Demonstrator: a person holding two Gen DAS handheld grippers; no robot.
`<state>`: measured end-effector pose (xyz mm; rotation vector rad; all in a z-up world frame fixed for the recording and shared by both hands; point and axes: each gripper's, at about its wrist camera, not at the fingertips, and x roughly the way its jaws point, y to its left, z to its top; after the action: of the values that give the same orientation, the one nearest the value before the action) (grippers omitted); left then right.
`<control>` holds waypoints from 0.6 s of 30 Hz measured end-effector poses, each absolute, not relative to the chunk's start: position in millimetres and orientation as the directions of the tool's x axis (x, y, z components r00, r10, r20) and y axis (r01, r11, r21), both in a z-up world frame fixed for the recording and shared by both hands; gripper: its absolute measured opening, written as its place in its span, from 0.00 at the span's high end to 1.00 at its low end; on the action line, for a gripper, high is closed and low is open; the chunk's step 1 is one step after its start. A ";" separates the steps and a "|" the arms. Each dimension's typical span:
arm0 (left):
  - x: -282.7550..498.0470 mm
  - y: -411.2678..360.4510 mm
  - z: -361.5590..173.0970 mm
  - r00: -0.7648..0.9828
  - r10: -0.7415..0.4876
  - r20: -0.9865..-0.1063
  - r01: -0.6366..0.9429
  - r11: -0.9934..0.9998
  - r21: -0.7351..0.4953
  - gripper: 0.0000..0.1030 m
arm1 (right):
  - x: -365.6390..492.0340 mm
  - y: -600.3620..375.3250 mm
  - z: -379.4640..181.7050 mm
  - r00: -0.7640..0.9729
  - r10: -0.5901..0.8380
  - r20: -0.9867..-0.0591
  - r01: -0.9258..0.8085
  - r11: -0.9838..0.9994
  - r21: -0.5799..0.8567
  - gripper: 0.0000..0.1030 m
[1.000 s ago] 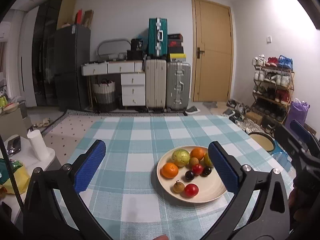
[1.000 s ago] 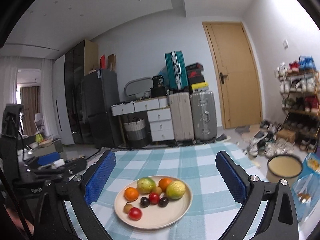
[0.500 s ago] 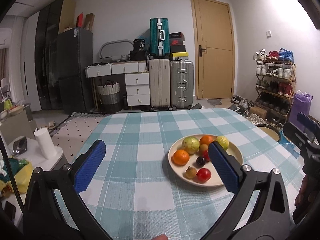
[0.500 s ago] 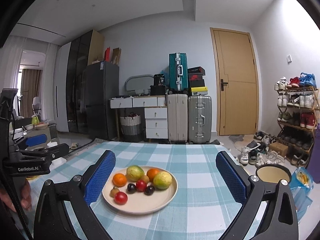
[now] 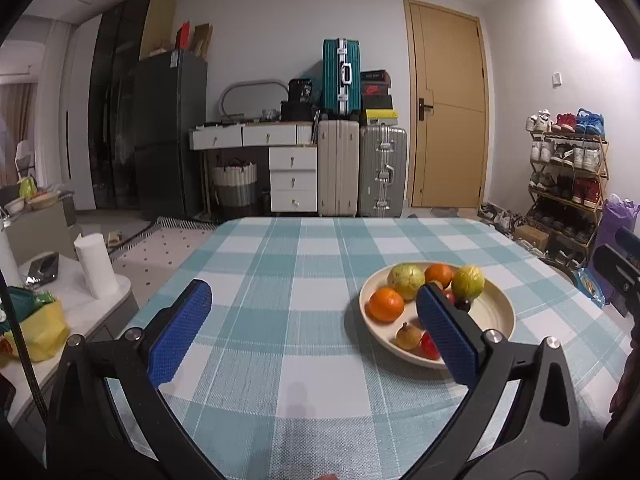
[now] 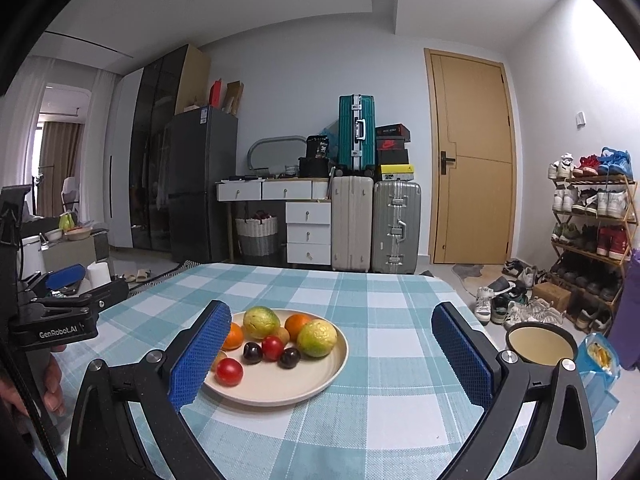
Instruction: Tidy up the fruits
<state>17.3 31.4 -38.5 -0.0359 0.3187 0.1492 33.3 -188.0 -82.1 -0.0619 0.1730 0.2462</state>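
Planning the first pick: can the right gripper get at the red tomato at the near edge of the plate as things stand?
Probably yes. The right gripper is open and holds nothing, and the red tomato sits at the plate's near rim with bare plate beside it. Only its own left finger overlaps that side in view.

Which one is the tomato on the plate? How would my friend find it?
Find the checked table, then the round cream plate of fruit on it. On the plate's near side, in front of the two dark cherries, sits the tomato. It is shiny and red, and lies nearer the front rim than any other fruit.
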 end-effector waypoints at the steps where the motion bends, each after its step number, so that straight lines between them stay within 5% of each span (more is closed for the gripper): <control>1: 18.6 32.2 -40.1 0.937 0.138 -0.320 -0.151 0.988 -0.016 0.01 | 34.1 -187.2 -82.8 0.955 0.238 -0.178 -0.250 0.967 -0.047 0.00; 18: 28.5 28.3 -58.1 0.944 0.118 -0.308 -0.126 0.992 -0.005 0.01 | 67.3 -187.9 -102.7 0.909 0.261 -0.326 -0.277 0.961 -0.002 0.00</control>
<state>28.5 28.3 -58.1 -0.0249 0.3128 0.1241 67.3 -187.9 -102.7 -0.0482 0.3294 0.2777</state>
